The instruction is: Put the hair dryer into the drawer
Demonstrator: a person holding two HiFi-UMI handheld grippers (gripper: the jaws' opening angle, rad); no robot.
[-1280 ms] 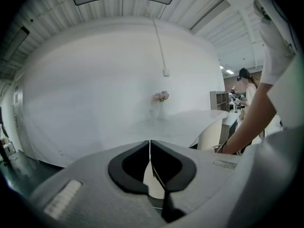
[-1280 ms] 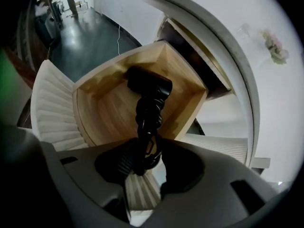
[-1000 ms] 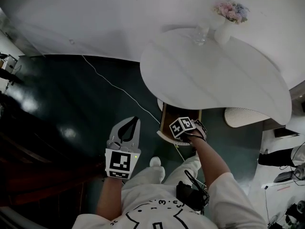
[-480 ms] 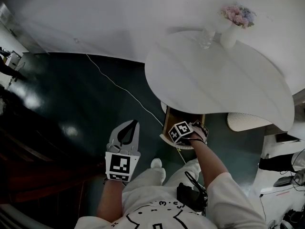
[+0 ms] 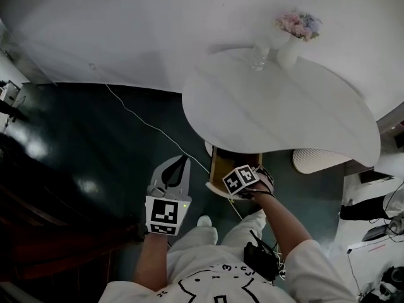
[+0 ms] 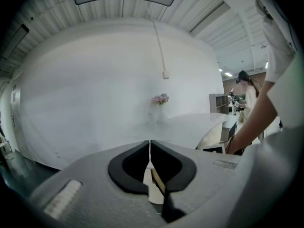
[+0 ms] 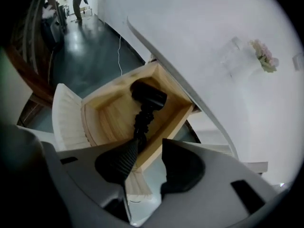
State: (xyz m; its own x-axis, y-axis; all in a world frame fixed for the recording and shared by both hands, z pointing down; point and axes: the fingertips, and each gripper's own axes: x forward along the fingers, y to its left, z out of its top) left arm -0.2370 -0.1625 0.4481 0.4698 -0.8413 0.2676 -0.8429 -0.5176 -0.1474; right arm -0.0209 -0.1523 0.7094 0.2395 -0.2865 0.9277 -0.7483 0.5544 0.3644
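Two risks from here. 1) The cord point(image 7: 141, 122) runs from the hair dryer point(image 7: 148, 95) back over the front edge of the drawer point(image 7: 107, 113) to the right gripper point(image 7: 151, 144). Push the drawer shut w/ that length hanging out and it prob. gets pinched. Pull the gripper back w/ the cord snagged on it and the dryer could drag out again. 2) The drawer sits right under the worktop point(image 5: 284, 112), so raising the gripper straight up could knock the underside.

Right gripper: jaws partly apart, w/ a clear gap between the tips. The ribbed end of the cord lies against one jaw and the other jaw is off it, so it looks like a loose rest, not a clamp. The hair dryer is just ahead of and below the tips, lying on the drawer floor w/ its body toward the far corner.

Left gripper point(image 6: 150, 144): jaws closed tip to tip, nothing between. It's held off to the side, well apart from the drawer, pointing toward the worktop.
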